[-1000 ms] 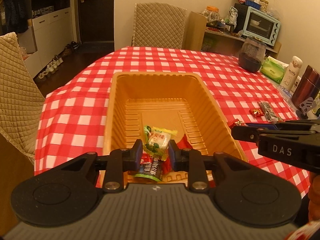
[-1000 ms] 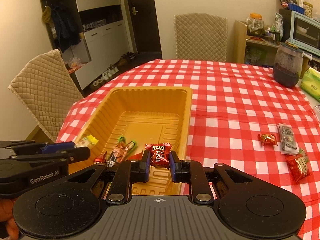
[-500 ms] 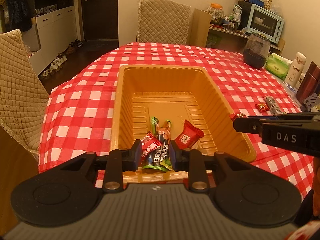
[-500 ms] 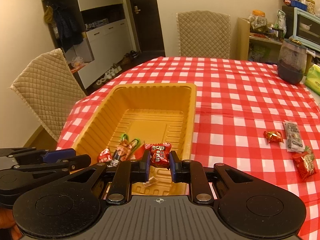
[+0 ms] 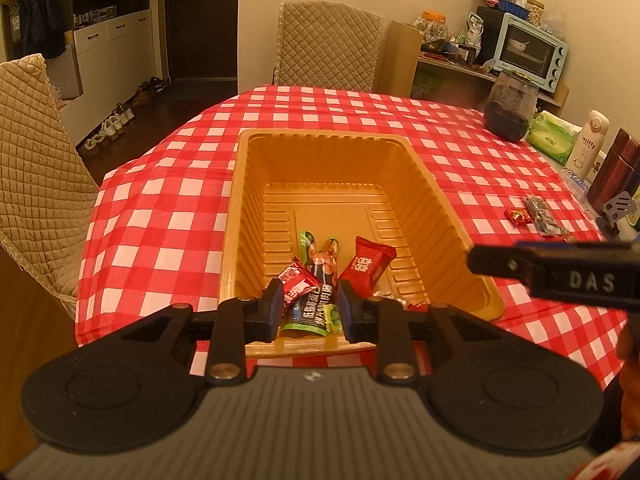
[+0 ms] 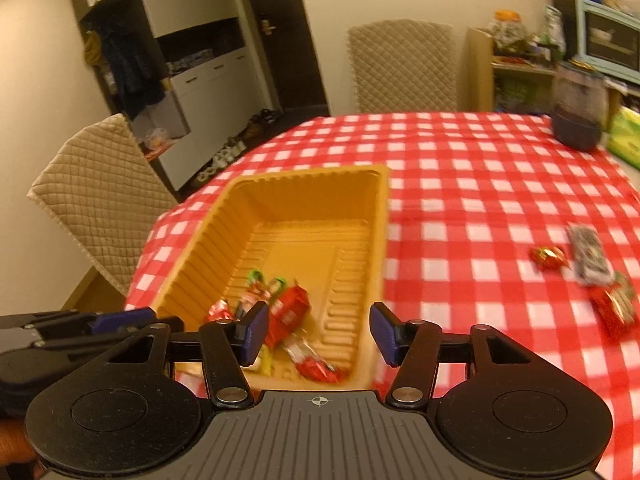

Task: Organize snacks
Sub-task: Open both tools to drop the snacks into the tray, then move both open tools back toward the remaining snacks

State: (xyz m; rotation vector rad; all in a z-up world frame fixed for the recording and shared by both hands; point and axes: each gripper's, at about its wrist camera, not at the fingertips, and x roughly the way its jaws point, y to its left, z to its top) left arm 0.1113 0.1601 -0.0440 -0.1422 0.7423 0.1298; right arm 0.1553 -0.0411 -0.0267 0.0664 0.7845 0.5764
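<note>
the right gripper point(image 6: 318, 330) hangs over the near right rim of the orange tray point(image 6: 384, 216), jaws spread wide and empty; the left gripper point(image 5: 308, 308) sits at the near edge, jaws parted with nothing between them; wrapped snacks point(image 5: 366, 266) lie at the tray's near end, its far half bare; three more snacks point(image 6: 550, 258) rest on the checked tablecloth point(image 6: 460, 168), well right of the tray.

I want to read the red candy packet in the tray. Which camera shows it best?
The left wrist view: the red packet leans sharp and unblocked inside the orange tray, white print facing us. The right wrist view shows it blurred and partly behind a finger of the right gripper.
</note>
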